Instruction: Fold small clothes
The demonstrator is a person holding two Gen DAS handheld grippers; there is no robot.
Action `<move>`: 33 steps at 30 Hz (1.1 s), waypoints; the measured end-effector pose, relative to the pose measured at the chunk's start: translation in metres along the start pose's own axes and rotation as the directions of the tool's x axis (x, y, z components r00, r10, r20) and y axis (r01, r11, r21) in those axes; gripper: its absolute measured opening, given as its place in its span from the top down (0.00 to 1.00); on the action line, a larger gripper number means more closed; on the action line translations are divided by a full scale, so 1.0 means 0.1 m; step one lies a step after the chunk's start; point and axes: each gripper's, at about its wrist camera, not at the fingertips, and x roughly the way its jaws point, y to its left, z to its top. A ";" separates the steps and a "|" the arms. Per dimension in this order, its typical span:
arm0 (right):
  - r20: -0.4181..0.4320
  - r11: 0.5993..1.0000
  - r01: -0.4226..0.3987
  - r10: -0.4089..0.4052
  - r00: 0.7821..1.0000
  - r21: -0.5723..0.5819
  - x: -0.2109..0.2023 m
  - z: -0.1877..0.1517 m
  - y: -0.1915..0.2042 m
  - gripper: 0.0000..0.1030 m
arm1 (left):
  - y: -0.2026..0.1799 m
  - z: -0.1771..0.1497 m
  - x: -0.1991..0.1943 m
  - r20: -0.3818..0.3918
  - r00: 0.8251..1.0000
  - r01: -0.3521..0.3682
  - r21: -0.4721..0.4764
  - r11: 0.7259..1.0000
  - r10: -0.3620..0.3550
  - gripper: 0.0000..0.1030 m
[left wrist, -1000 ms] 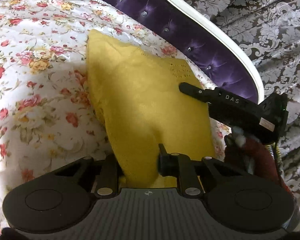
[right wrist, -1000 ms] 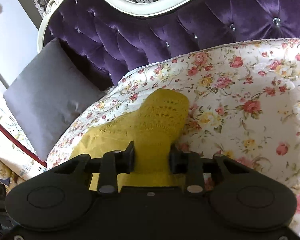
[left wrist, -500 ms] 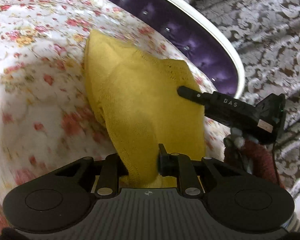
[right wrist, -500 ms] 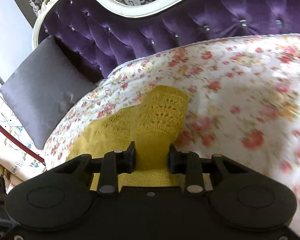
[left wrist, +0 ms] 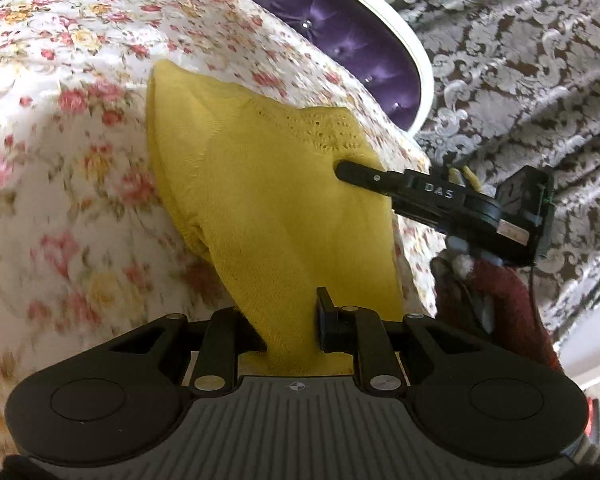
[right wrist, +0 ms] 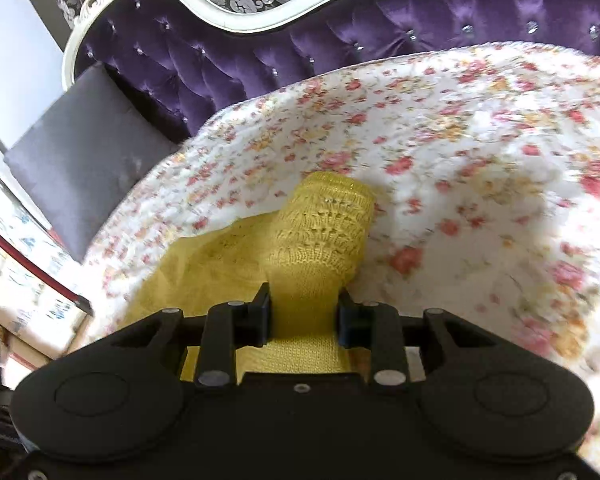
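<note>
A small yellow knitted garment (left wrist: 268,200) hangs stretched above the floral bedspread (left wrist: 60,120). My left gripper (left wrist: 290,320) is shut on its plain lower edge. My right gripper (right wrist: 304,312) is shut on its other end, near the lacy patterned cuff (right wrist: 332,220). The right gripper also shows in the left wrist view (left wrist: 440,200), its fingertip (left wrist: 352,170) pressed on the cloth by the lacy edge. The far part of the garment still trails on the bedspread.
A purple tufted headboard with a white frame (right wrist: 340,48) runs along the bed's far side. A grey pillow (right wrist: 80,160) leans against it at the left. Patterned damask wallpaper (left wrist: 520,60) is beyond the bed's edge.
Both grippers have lifted the yellow garment and pulled it back from the headboard. More of the cloth hangs clear of the bedspread. Both grips are unchanged.
</note>
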 end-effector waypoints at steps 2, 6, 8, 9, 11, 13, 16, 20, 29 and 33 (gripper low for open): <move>0.009 0.998 0.051 -0.050 0.999 -0.032 -0.02 -0.06 0.00 0.59 | -0.06 -0.07 -0.05 0.004 1.000 -0.019 0.028 0.999 0.019 0.82; 0.060 0.987 0.137 -0.132 0.989 -0.081 -0.03 -0.16 0.07 0.52 | -0.13 -0.17 -0.17 0.029 0.999 -0.048 0.068 0.997 0.046 0.82; 0.084 0.980 0.170 -0.161 0.983 -0.107 -0.05 -0.20 0.10 0.51 | -0.14 -0.22 -0.24 0.041 0.997 -0.062 0.080 0.995 0.059 0.82; 0.097 0.975 0.187 -0.176 0.980 -0.119 -0.06 -0.22 0.11 0.51 | -0.14 -0.24 -0.25 0.044 0.997 -0.066 0.081 0.994 0.063 0.82; 0.118 0.965 0.221 -0.205 0.972 -0.138 -0.08 -0.27 0.13 0.51 | -0.11 -0.28 -0.27 0.042 0.996 -0.080 0.071 0.994 0.077 0.82; 0.145 0.951 0.261 -0.238 0.960 -0.165 -0.13 -0.31 0.13 0.51 | -0.07 -0.33 -0.29 0.042 0.993 -0.114 0.078 0.990 0.111 0.82; 0.165 0.941 0.292 -0.264 0.950 -0.173 -0.18 -0.34 0.12 0.51 | -0.05 -0.39 -0.36 0.051 0.988 -0.149 0.089 0.985 0.145 0.81; 0.183 0.924 0.340 -0.308 0.933 -0.174 -0.25 -0.38 0.10 0.51 | -0.10 -0.41 -0.49 0.104 0.977 -0.198 0.095 0.976 0.188 0.78; 0.273 0.926 0.286 -0.217 0.937 -0.246 -0.72 -0.55 0.53 0.50 | -0.45 -0.28 -0.50 0.277 0.932 -0.291 0.193 0.937 0.232 0.58; 0.201 0.905 0.282 -0.226 0.953 -0.317 -0.64 -0.73 0.63 0.50 | -0.42 -0.28 -0.29 0.256 0.927 -0.326 0.195 0.925 0.273 0.58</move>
